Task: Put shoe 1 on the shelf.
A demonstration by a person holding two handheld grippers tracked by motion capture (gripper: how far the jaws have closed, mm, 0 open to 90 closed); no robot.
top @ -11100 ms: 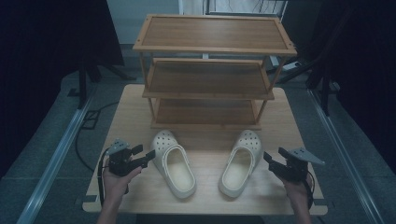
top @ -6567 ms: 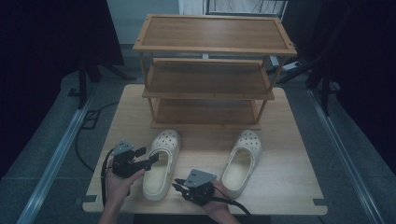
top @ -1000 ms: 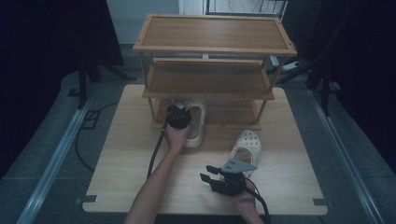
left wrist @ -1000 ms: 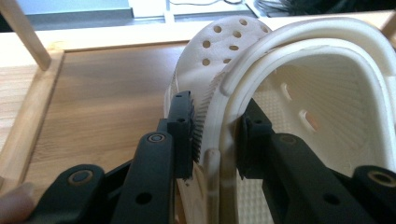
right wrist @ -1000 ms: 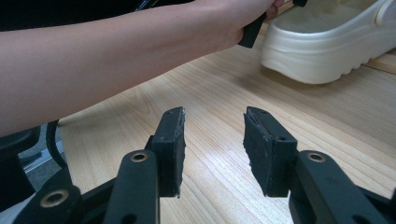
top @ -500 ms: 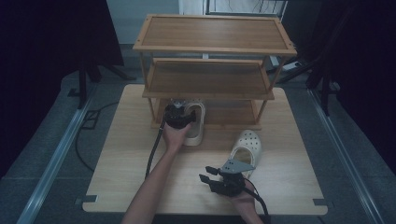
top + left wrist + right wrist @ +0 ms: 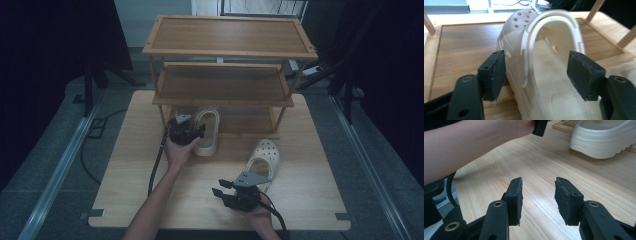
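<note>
A cream clog [image 7: 208,131] lies with its toe in the bottom tier of the wooden shoe rack [image 7: 222,52] and its heel toward me. My left gripper [image 7: 199,133] is at that heel. In the left gripper view its jaws have just been opening and stand wide on either side of the clog's heel [image 7: 544,62], so the left gripper [image 7: 537,75] is open. The second clog [image 7: 263,159] lies on the table to the right. Left of that clog, my right gripper [image 7: 222,189] hovers low over the table, and in its own view the right gripper [image 7: 537,197] is open with nothing between its pads.
The rack's upper two shelves are bare. The left forearm [image 7: 474,145] crosses the right gripper view, with the shelved clog's heel [image 7: 604,140] beyond it. Bare table [image 7: 125,165] stretches left of the arm, and cables trail from both grippers off the front edge.
The left gripper has let go of the clog and drawn back a little toward me. The clog stays at the bottom shelf. The right gripper has not moved.
</note>
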